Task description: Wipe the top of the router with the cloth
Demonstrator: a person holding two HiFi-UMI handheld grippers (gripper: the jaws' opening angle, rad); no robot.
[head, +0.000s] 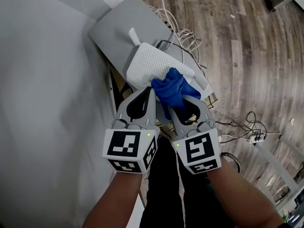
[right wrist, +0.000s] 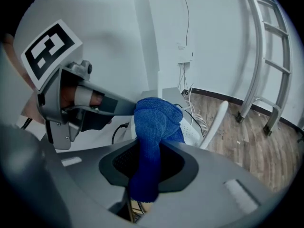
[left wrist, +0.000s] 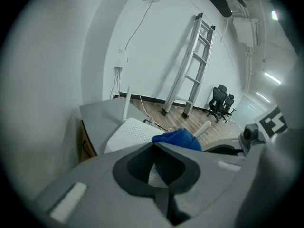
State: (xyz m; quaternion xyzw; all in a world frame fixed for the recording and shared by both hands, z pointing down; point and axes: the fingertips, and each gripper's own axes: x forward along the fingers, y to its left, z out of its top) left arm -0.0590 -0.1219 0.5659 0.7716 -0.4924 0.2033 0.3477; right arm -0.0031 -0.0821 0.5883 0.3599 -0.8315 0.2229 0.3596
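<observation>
Head view shows the right claw (head: 182, 102) pinching a soft, limp blue cloth (head: 172, 86) by its bunched middle, the free end resting on the white, probably light router (head: 149, 61) on a grey counter (head: 116, 27), while the left claw (head: 151, 92), closed and empty, sits just beside it.

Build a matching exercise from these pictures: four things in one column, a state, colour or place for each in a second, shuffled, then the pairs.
Things
1. left claw
2. right claw
3. router
4. ladder

States
A. leans against the wall
B. shut on the blue cloth
C. white, dotted with small holes
D. shut, holding nothing

Pairs: 1-D, 2-B, 3-C, 4-A
</observation>
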